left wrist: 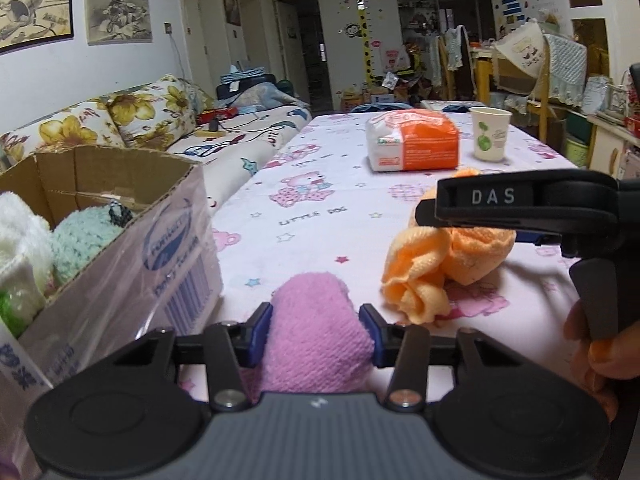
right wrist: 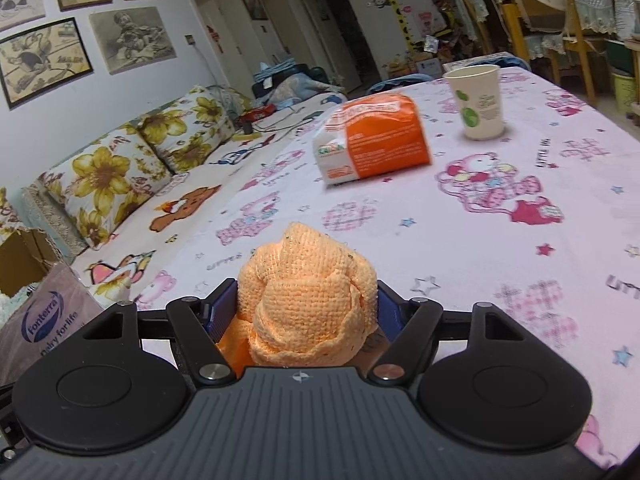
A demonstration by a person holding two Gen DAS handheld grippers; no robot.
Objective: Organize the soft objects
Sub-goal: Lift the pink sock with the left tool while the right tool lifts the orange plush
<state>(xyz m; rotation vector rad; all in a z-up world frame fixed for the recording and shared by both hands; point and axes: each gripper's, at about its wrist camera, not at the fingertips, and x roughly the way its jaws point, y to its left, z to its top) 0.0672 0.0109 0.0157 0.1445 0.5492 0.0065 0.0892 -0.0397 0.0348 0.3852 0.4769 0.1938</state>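
Step in hand: grasping, both cloths being pinched at once on the table (left wrist: 340, 208), neither lifted yet by the look of it.
Left gripper (left wrist: 316, 330): jaws drawn in narrow, blue pads pressed on either side of the pink towel (left wrist: 316, 320), which bulges between them.
Pink towel: lying on the printed tablecloth, just beside the cardboard box (left wrist: 120, 216).
Right gripper (right wrist: 306, 310): jaws fairly wide yet closed against the bunched orange cloth (right wrist: 308, 292), pads touching both flanks.
Orange cloth: crumpled in a mound on the table, right of the pink towel, seen from the left wrist under the other tool's finger.
Cardboard box: open-topped, at the table's left edge, already holding a white fluffy piece (left wrist: 20, 232) and a pale teal one (left wrist: 84, 240).
Bystanders: orange tissue pack (left wrist: 414, 140) and paper cup (left wrist: 490, 134), well apart at the far end.
Next move, judged: lift the pink towel clear, carry left over the box rim, release; then likely the same for the orange cloth.
Risk: loose folds dragging or slipping from a shallow pinch.
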